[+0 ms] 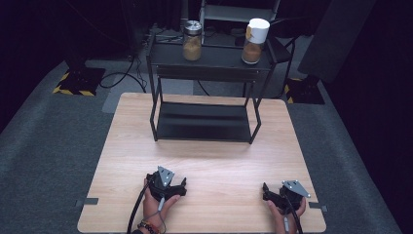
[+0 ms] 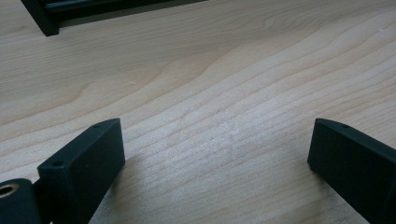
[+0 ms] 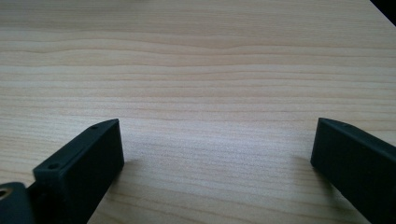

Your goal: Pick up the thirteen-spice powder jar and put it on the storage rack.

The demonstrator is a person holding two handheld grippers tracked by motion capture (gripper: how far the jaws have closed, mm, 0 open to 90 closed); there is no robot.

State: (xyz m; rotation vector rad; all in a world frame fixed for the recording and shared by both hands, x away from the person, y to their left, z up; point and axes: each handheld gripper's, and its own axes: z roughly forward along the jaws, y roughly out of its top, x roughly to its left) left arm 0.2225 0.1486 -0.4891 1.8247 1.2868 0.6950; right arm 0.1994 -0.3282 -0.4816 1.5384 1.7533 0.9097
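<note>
My left hand-held gripper (image 1: 168,185): resting low on the near part of the wooden table (image 1: 204,156), jaws wide apart, nothing between them. My right hand-held gripper (image 1: 280,192): near the table's near right corner, jaws likewise spread over bare wood. Black two-tier metal shelf (image 1: 204,122): standing at the table's far side, well apart from both. Top tier: steel-lidded jar (image 1: 192,41) of brown contents at left, white-lidded jar (image 1: 254,41) at right.
</note>
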